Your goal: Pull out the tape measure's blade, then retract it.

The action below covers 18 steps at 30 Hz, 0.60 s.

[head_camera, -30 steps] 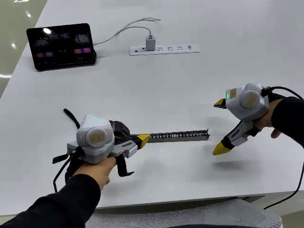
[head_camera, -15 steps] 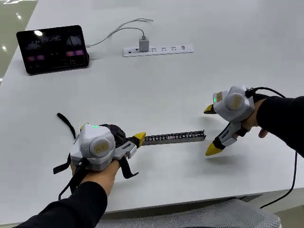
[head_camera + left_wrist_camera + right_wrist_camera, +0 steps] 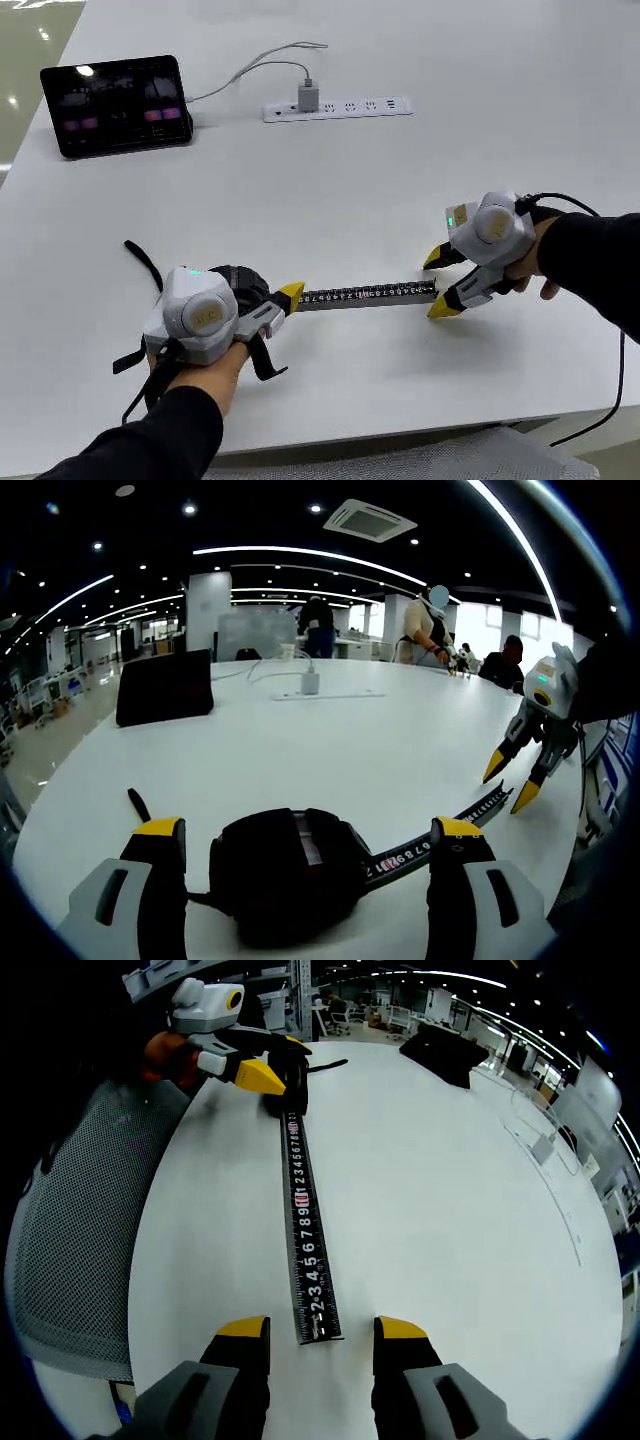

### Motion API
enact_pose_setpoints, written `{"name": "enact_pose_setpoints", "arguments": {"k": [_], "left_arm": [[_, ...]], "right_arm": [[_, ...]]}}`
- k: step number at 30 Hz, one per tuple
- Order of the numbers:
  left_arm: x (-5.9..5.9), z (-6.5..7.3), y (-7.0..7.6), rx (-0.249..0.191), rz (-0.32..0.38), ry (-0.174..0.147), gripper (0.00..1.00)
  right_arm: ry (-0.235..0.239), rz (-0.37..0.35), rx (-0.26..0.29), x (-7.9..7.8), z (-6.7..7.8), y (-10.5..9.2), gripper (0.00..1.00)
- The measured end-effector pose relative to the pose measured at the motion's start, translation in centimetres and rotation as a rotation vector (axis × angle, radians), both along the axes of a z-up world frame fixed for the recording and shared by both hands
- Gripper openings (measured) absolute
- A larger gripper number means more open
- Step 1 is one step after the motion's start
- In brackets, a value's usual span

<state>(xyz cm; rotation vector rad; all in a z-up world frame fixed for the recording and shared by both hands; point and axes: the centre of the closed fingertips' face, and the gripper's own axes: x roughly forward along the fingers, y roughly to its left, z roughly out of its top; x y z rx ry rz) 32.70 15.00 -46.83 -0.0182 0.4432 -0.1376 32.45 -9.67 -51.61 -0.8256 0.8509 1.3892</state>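
- Your left gripper is straddling the tape measure, near-left on the tabletop, jaws wide, not clamping.
- Your right gripper is hovering open around the blade tip.
- Blade is lying pulled out; retracting appears left.

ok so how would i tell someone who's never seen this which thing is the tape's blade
On the white workbench, look near its front edge, between the left gripper and right gripper. The blade is the narrow dark strip lying flat there, running out of the black tape case toward the right gripper's yellow tips. It alone carries printed numbers along its length.
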Motion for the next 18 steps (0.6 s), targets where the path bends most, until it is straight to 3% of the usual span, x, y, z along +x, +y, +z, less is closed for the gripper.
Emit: {"name": "enact_pose_setpoints", "arguments": {"k": [9,18], "left_arm": [[0.02,-0.19,0.41,-0.001,0.013,0.003,0.99],[0.01,-0.32,0.57,-0.003,0.017,0.002,0.99]], "right_arm": [[-0.010,0.053,-0.024,-0.21,-0.10,-0.24,0.22],[-0.011,0.078,-0.027,-0.32,-0.10,-0.34,0.14]]}}
